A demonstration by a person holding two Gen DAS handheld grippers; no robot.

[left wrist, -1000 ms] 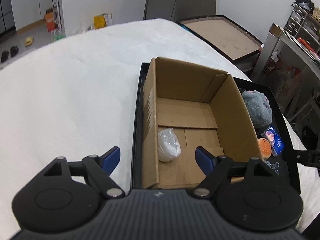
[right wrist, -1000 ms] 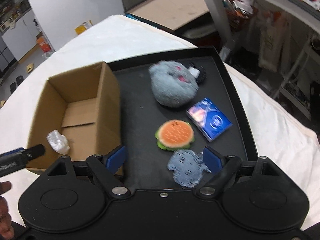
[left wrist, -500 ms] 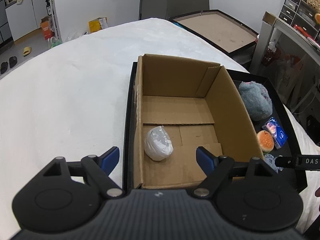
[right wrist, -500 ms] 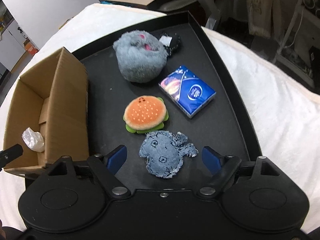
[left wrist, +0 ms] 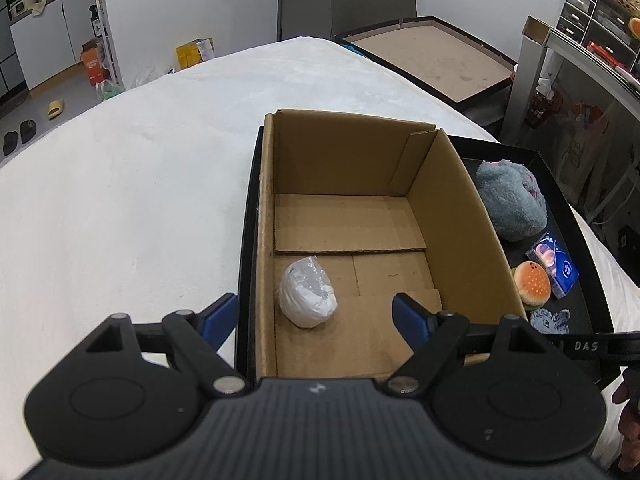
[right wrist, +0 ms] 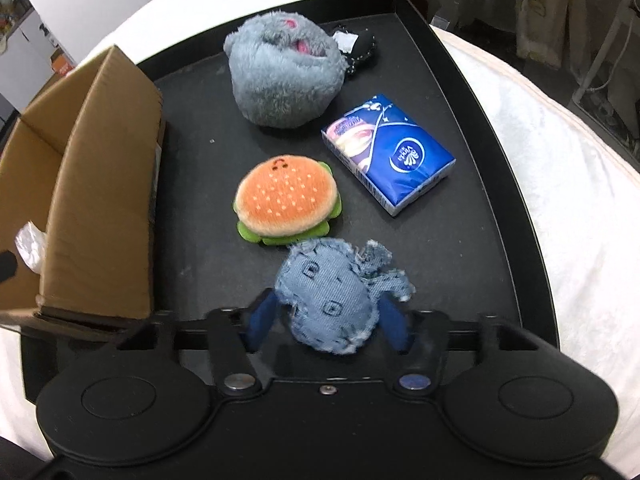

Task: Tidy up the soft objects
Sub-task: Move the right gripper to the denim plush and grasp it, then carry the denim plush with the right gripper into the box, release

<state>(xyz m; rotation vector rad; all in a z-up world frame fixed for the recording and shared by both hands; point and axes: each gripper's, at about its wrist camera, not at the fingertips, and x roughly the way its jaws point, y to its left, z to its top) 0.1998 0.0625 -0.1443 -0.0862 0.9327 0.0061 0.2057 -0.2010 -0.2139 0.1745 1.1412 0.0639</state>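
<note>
Right gripper [right wrist: 326, 322] closes in on denim toy [right wrist: 334, 294]
Fingers now flank it; box [left wrist: 452, 200] next. Left gripper [left wrist: 314, 314] spread, idle.

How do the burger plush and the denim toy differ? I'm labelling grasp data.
The burger plush is round, orange with a green frill; the denim toy is blue, flat, frayed. The burger lies free on the black tray; the denim toy sits between the right gripper fingers. Both are soft and small.

The left camera looks down from above into the cardboard box [left wrist: 360, 240]. The right camera sits low and close over the black tray [right wrist: 460, 272]. Both see the box and the burger toy [right wrist: 286, 200], at three o'clock from the box.
</note>
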